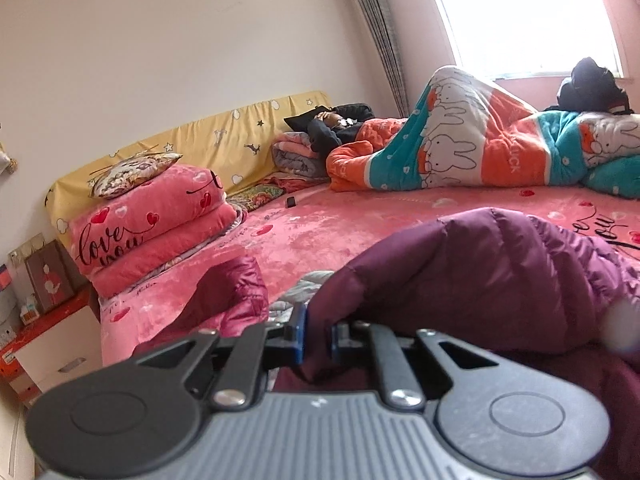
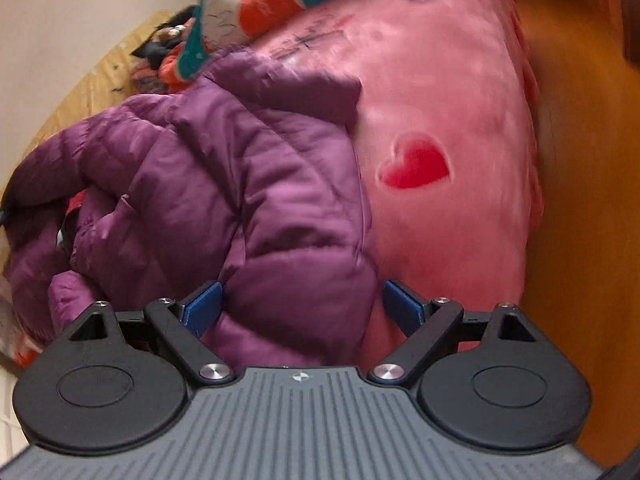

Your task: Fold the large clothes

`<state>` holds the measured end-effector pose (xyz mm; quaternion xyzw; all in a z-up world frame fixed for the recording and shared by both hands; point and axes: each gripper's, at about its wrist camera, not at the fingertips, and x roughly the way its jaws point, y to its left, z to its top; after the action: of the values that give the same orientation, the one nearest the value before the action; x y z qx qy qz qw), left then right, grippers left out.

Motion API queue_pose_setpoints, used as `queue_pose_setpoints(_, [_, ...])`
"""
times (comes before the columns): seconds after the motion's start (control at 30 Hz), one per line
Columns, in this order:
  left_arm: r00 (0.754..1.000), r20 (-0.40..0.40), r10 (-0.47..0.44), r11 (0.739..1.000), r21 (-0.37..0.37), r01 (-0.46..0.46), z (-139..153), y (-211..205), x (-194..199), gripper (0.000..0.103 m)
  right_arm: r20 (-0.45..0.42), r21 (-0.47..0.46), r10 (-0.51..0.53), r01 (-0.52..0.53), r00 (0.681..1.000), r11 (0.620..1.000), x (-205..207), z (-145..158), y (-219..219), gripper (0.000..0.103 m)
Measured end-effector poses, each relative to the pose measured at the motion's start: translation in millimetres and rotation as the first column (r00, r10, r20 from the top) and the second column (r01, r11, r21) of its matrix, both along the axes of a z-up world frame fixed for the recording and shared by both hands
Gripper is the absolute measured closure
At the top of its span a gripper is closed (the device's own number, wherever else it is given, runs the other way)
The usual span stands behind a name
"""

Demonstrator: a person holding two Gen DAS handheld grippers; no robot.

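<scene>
Jacket (image 2: 224,184), purple and bunched, lies on the pink bed (image 2: 460,120), its length running away toward the headboard (image 1: 208,148). Left gripper (image 1: 318,334) pinches its fabric; right gripper (image 2: 302,306) gapes wide around a fold. Only the left view shows the window (image 1: 520,12).

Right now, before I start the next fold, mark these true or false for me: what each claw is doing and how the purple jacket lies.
1. The left claw is shut on the purple jacket. True.
2. The right claw is shut on the jacket. False: its pads stand wide apart, with a puffy part of the jacket between them.
3. The jacket lies flat and neatly folded. False: it is bunched and crumpled on the pink bedspread.
4. A red heart shows on the bedspread beside the jacket. True.
5. The folded pink blanket sits on the jacket. False: it is stacked apart, by the yellow headboard.
</scene>
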<state>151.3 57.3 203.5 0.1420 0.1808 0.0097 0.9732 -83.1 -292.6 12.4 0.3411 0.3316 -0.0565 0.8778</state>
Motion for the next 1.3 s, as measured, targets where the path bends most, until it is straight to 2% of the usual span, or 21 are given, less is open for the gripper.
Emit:
queue_pose_setpoints(0.07, [1.0,0.003,-0.002,1.0,-0.022,0.002,2,3,-8,0.094,0.031,0.017,-0.015,0.014,0.999,1.0,-3,-1,5,0.0])
queue_pose_setpoints(0.17, [1.0,0.011,-0.005,0.999,-0.045,0.006,5,5,-20,0.095,0.073,0.124,-0.011,0.002,0.997,0.992,-8,-4,11,0.0])
queue_pose_setpoints(0.23, [1.0,0.018,-0.007,0.999,-0.053,0.008,8,5,-27,0.095,0.078,0.156,-0.018,0.005,0.997,0.988,-3,-2,18,0.015])
queue_pose_setpoints(0.3, [0.999,0.029,-0.014,0.998,-0.06,0.015,14,5,-35,0.096,0.052,0.127,-0.013,0.006,0.999,0.992,-4,4,22,0.06])
queue_pose_setpoints(0.4, [0.998,0.052,-0.026,0.997,-0.068,0.03,25,7,-48,0.096,0.024,0.023,-0.017,0.016,1.0,1.0,1,19,30,0.079])
queue_pose_setpoints(0.47, [0.997,0.071,-0.035,0.996,-0.078,0.04,34,9,-58,0.096,0.042,-0.078,-0.017,0.021,0.999,0.997,-4,34,38,0.083])
queue_pose_setpoints(0.53, [0.995,0.089,-0.041,0.994,-0.099,0.05,44,12,-67,0.096,0.076,-0.213,-0.017,0.032,0.997,0.977,-8,52,47,0.086])
queue_pose_setpoints(0.6, [0.993,0.111,-0.046,0.992,-0.111,0.058,54,15,-78,0.096,0.119,-0.353,-0.011,0.053,0.993,0.934,-14,72,59,0.087])
queue_pose_setpoints(0.67, [0.989,0.14,-0.05,0.991,-0.116,0.067,65,19,-89,0.096,0.159,-0.478,0.004,0.074,0.987,0.875,-20,92,72,0.088])
queue_pose_setpoints(0.77, [0.98,0.194,-0.049,0.987,-0.142,0.077,84,27,-107,0.096,0.207,-0.597,0.018,0.112,0.978,0.794,-28,115,88,0.09])
queue_pose_setpoints(0.97, [0.949,0.315,-0.032,0.981,-0.169,0.089,127,45,-146,0.096,0.341,-0.702,-0.008,0.26,0.94,0.663,-57,165,99,0.09])
queue_pose_setpoints(1.07, [0.924,0.381,-0.019,0.976,-0.194,0.1,151,58,-168,0.096,0.422,-0.7,-0.02,0.34,0.906,0.628,-75,194,99,0.09])
queue_pose_setpoints(1.3, [0.852,0.524,0.003,0.971,-0.206,0.123,200,79,-222,0.096,0.594,-0.676,0.011,0.492,0.805,0.548,-128,268,113,0.09])
